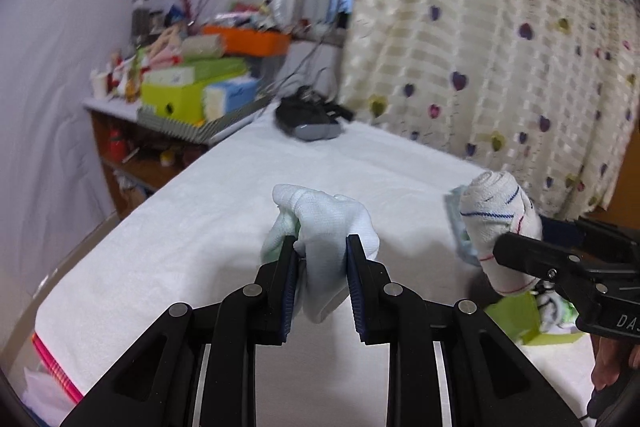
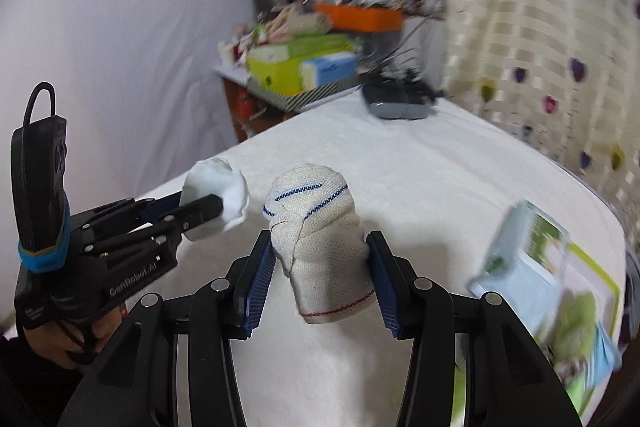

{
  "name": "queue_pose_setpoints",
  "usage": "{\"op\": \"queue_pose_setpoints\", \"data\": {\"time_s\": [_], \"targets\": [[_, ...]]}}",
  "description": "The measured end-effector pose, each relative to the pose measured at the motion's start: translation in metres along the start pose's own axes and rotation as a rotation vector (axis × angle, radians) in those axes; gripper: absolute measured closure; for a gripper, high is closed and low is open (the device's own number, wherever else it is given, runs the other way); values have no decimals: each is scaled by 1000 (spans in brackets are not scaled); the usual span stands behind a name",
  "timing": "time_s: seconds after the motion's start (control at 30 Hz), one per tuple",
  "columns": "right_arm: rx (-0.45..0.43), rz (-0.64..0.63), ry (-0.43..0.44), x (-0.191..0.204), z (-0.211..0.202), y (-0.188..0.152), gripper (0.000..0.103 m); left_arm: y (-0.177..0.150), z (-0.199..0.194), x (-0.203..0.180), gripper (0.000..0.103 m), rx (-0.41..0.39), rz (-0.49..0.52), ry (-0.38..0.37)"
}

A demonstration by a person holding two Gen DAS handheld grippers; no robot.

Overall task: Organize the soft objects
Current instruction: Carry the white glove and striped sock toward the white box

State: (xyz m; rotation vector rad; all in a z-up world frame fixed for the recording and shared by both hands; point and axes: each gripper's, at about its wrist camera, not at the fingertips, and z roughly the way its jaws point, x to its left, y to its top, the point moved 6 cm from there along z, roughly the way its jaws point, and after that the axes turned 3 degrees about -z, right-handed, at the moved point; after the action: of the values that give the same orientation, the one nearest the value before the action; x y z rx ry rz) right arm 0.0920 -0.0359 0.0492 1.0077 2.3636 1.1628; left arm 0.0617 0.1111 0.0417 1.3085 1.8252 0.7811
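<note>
My left gripper (image 1: 322,247) is shut on a bunched white sock (image 1: 328,227) and holds it above the white cloth-covered table (image 1: 200,227). It also shows at the left of the right wrist view (image 2: 208,211) with the white sock (image 2: 224,187). My right gripper (image 2: 320,251) is shut on a rolled cream sock with blue stripes and red stitching (image 2: 320,239), held above the table. That cream sock (image 1: 496,223) and the right gripper (image 1: 516,251) show at the right of the left wrist view.
A light blue and green box with soft items (image 2: 552,287) sits at the table's right. A black and grey device with cables (image 1: 308,119) lies at the far end. A cluttered shelf with boxes (image 1: 192,87) stands beyond. A patterned curtain (image 1: 500,47) hangs on the right.
</note>
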Motion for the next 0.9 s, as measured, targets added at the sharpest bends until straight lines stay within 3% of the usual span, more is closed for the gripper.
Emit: {"op": "queue_pose_setpoints", "data": {"time_s": [0.47,0.9], "targets": [[-118,143,-111,-54,-85,-42,55,-12,-20,-117,81,1,156,-161],[-151,275,-203,-100,-120,-77,55,-28,-18,-182,81,46,229,-267]]}}
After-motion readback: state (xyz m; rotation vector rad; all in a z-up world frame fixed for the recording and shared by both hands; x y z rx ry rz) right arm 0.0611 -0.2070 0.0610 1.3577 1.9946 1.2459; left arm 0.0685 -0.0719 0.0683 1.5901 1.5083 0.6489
